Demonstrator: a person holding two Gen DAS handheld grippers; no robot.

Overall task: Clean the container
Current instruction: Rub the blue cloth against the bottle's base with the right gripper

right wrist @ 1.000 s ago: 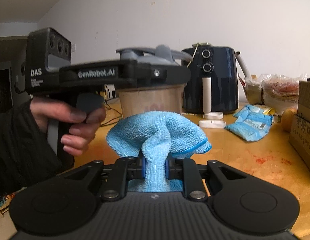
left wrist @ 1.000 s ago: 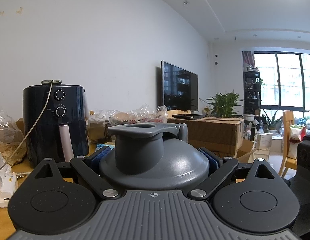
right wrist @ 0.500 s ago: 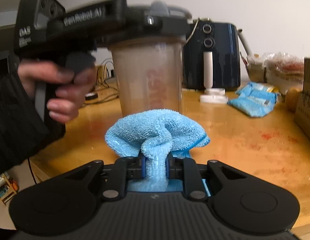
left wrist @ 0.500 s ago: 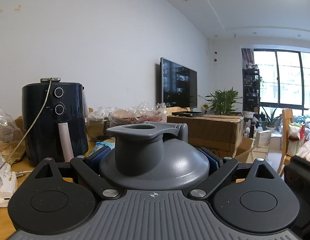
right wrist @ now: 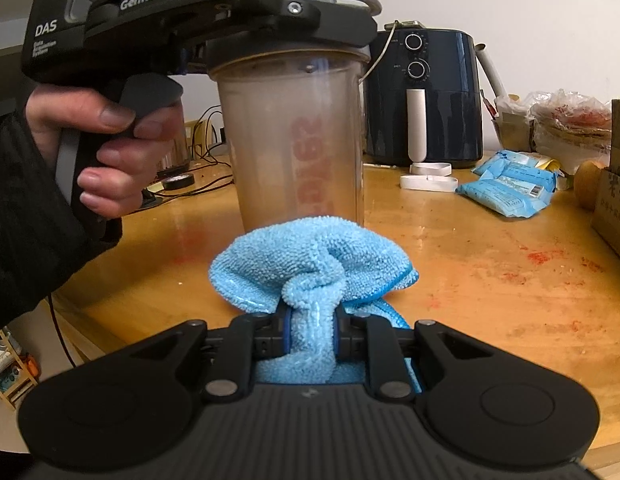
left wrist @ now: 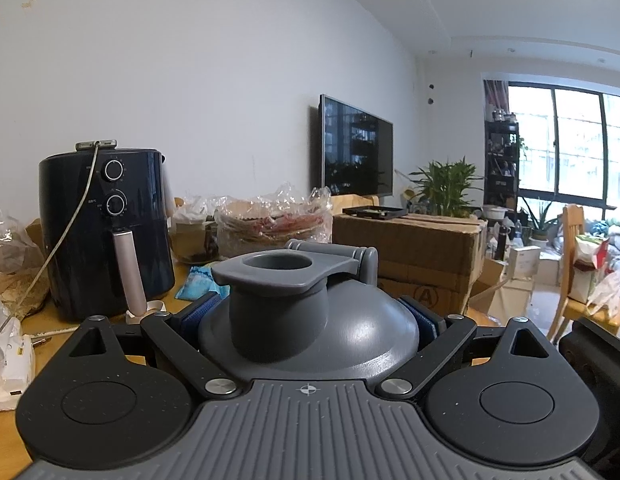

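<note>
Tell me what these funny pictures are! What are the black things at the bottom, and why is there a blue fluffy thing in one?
A person is holding two squeezy tools, one in each hand. Each tool has two fingers and a little camera that looks along them, so each picture is what one tool sees.

In the left tool's picture, the left gripper squeezes the grey lid of a shaker cup. In the right tool's picture you see that same cup from the side, cloudy and see-through, held up by the hand on the tool's handle.

The blue fluffy thing is a cleaning cloth, pinched in the right gripper, just in front of the cup's bottom part.

On the wooden table stand a dark air fryer, blue packets and a cardboard box.
</note>
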